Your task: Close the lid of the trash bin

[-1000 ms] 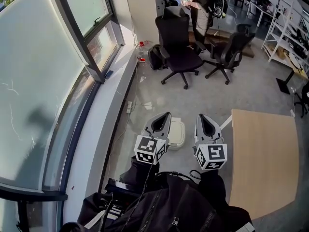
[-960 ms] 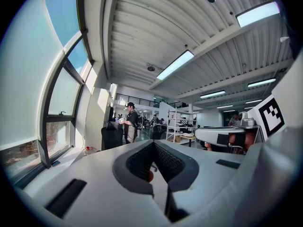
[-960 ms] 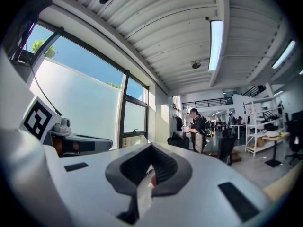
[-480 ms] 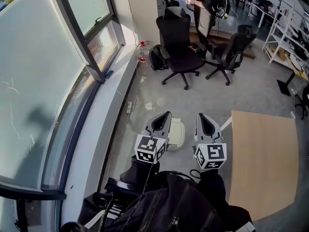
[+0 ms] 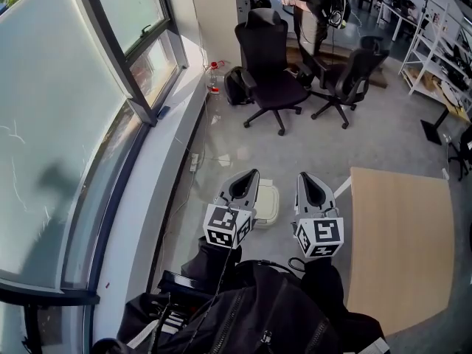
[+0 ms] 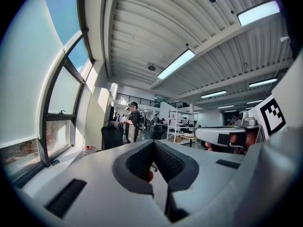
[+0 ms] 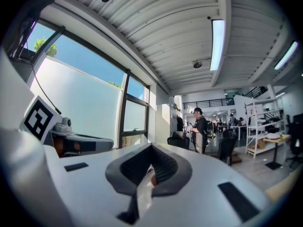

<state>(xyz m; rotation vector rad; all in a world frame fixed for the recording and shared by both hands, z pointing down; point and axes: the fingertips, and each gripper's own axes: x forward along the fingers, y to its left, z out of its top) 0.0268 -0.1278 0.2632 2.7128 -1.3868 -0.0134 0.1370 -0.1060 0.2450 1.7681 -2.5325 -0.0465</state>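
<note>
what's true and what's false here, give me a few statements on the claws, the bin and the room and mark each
1. The left claw and the right claw both hold nothing. True.
2. The white trash bin stands on the wooden table. False: it stands on the floor, left of the table in the head view.
3. A black office chair stands on the floor beyond the bin. True.
4. The right claw grips the bin's lid. False: its jaws are shut on nothing, and it is held level, apart from the bin.
5. The window fills the left side of the head view. True.
</note>
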